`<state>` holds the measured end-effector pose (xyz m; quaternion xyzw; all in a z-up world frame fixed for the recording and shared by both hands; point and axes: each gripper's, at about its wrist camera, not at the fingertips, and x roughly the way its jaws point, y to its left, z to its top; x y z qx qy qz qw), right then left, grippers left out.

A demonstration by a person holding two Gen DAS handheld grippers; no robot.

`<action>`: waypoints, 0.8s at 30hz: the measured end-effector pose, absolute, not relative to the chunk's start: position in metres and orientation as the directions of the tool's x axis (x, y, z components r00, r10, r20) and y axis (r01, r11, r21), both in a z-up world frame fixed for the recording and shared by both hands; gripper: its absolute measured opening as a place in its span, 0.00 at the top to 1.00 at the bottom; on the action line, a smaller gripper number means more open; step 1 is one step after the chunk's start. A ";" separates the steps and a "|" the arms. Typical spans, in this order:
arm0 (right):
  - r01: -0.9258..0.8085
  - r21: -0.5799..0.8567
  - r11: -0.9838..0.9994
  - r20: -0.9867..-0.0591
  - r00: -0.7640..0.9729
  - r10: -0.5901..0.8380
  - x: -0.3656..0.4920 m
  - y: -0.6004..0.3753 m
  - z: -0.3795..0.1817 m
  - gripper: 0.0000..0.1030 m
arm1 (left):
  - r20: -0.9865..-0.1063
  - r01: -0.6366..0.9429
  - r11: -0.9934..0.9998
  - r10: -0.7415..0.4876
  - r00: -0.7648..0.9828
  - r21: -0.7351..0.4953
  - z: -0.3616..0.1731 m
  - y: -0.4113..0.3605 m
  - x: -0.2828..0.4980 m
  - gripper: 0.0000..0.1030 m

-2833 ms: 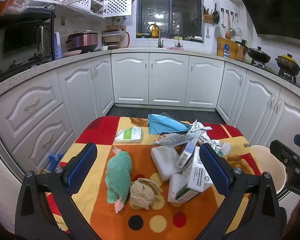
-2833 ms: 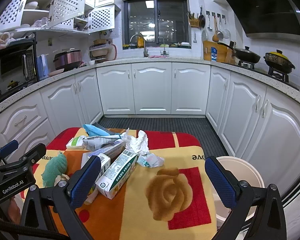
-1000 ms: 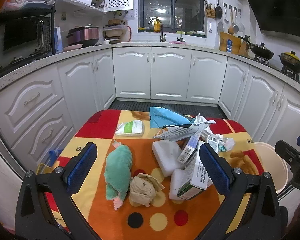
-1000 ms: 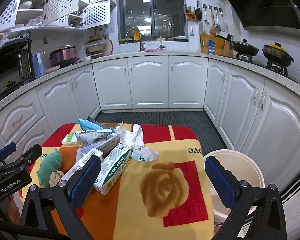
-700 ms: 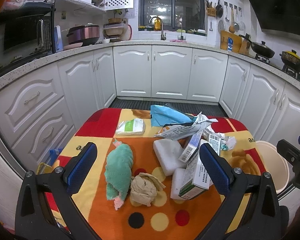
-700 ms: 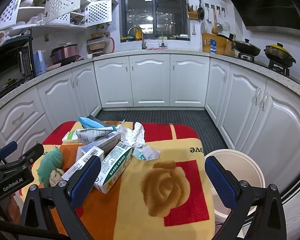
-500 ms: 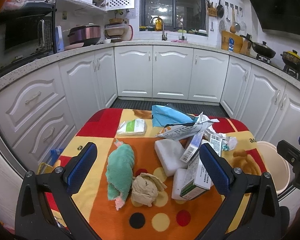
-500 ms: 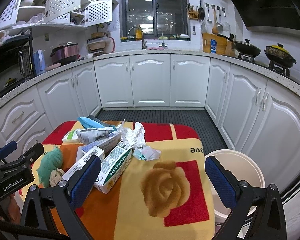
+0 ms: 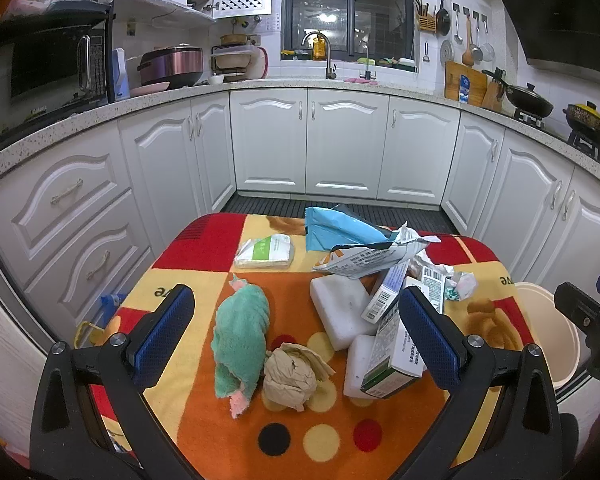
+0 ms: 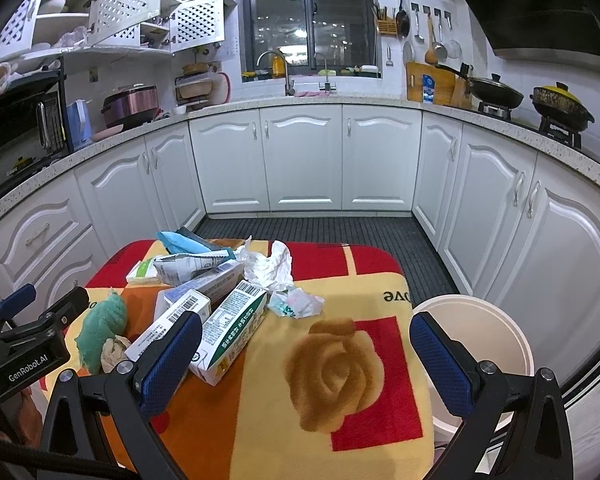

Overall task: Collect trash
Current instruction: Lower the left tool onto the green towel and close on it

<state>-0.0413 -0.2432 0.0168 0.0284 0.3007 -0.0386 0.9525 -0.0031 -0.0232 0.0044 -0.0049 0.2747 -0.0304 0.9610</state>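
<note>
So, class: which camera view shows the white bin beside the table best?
The right wrist view: the white bin shows its whole round rim and open mouth there. The left wrist view catches only part of it at the frame's right edge.

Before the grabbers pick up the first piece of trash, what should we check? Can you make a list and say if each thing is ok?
1. Left hand-held gripper open and holding nothing: ok.
2. Right hand-held gripper open and holding nothing: ok.
3. Bin beside the table's right edge, with its top open: ok.
4. Room in the bin: cannot tell, only part of the inside shows.
5. A loose piece that is easy to take: ok, the crumpled brown paper ball lies between the left fingers, though it touches the green cloth.
6. Boxes lying singly: not ok, the cartons lean on each other in a pile.
</note>
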 end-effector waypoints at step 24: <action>0.066 0.037 0.997 -0.622 0.782 -0.028 -0.033 -0.240 0.004 0.00 | -0.612 0.085 0.993 -0.115 0.783 -0.078 -0.007 0.022 0.002 0.01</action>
